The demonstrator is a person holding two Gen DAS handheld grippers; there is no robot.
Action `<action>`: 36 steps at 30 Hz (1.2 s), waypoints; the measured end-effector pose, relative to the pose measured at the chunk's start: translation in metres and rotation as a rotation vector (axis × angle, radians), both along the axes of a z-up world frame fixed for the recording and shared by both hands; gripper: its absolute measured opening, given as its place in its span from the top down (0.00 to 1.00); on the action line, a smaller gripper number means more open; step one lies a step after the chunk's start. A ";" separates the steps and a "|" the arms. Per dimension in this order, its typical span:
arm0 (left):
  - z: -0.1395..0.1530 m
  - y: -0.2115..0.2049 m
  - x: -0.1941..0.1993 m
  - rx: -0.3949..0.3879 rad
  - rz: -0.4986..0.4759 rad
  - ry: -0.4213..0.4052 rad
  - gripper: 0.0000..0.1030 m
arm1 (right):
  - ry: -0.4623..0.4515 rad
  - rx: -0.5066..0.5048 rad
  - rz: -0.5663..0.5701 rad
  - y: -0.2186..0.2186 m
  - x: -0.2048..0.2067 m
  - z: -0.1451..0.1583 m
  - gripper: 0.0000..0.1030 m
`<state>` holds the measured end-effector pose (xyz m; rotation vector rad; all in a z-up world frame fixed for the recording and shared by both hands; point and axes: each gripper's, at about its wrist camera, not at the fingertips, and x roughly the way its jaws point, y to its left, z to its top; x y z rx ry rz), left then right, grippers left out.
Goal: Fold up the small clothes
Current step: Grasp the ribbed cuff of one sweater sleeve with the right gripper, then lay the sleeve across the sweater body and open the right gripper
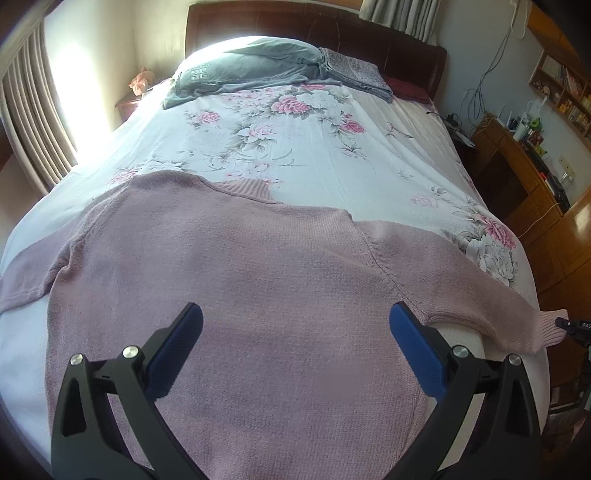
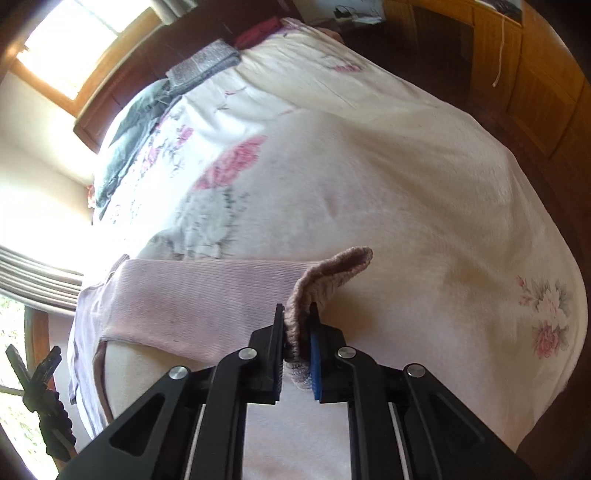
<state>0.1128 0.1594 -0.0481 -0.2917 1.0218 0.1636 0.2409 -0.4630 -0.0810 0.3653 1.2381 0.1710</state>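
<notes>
Pink knit sweater (image 1: 236,280) spread flat across the near end of the bed (image 1: 332,155), filling the lower half of the left wrist view, ribbed collar (image 1: 245,189) toward the frame's centre. One sleeve running off to the left edge of the frame, the other sleeve (image 1: 461,273) stretched toward the lower right, ending in a ribbed cuff (image 1: 550,328) at the bed's edge.

Left claw (image 1: 295,343) wide apart, blue pads (image 1: 413,347) facing each other, hovering over the sweater body at the bottom of the frame, gripping nothing.

Right claw (image 2: 298,334) at lower centre of the right wrist view, drawn together and clamped on the cuff (image 2: 325,280), knit fabric pinched between the black finger and the blue pad, the free edge of the cuff curling up and to the right. Sleeve (image 2: 192,295) lying flat on the floral bedsheet (image 2: 369,177), running left across the middle of that frame.

Grey folded bedding (image 1: 251,66) and a patterned pillow (image 1: 354,70) against the dark headboard (image 1: 317,29) at the top of the left wrist view. Wooden desk (image 1: 517,177) and shelves along the right edge.
</notes>
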 end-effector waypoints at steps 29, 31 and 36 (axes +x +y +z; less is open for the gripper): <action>-0.008 0.067 -0.040 -0.080 0.013 0.002 0.03 | 0.007 0.134 0.570 0.371 -0.018 -0.005 0.79; -0.009 0.055 -0.033 -0.113 -0.013 0.005 0.03 | -0.028 0.141 0.537 0.352 -0.023 0.006 0.79; -0.017 0.000 -0.007 -0.210 -0.119 0.036 0.03 | -0.067 0.058 0.430 0.291 -0.027 0.017 0.79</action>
